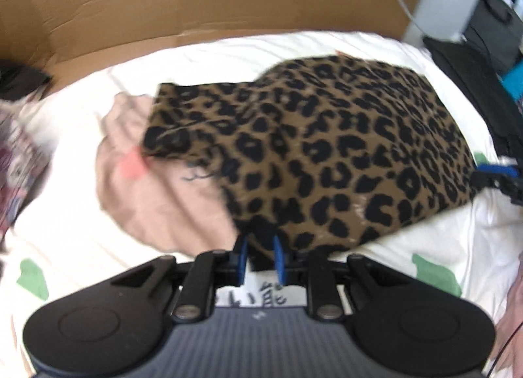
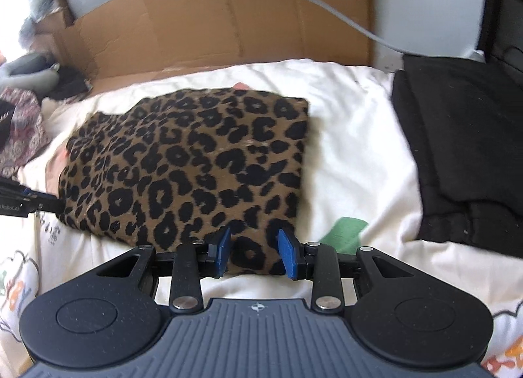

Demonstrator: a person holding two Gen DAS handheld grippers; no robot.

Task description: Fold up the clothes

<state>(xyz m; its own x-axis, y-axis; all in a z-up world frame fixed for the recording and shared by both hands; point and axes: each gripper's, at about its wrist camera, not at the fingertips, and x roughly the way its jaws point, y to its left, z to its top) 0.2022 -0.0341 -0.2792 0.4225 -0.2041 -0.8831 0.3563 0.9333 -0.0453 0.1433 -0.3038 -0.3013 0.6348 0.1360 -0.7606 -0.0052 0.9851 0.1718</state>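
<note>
Leopard-print garment (image 2: 189, 165) lies folded on the white bedding (image 2: 353, 149), stretching toward 12 o'clock; left gripper (image 1: 260, 258) pinches its near edge, right gripper (image 2: 255, 255) straddles its corner, fingers apart.

Partly readable "Robot" lettering stands on the other gripper (image 2: 19, 203) at the left edge; dark handwritten-style characters on the white sheet (image 1: 258, 293) stay illegible.

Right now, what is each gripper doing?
Left gripper: closed on the leopard-print garment, near edge.
Right gripper: open, fingers straddling the garment's near corner.
</note>
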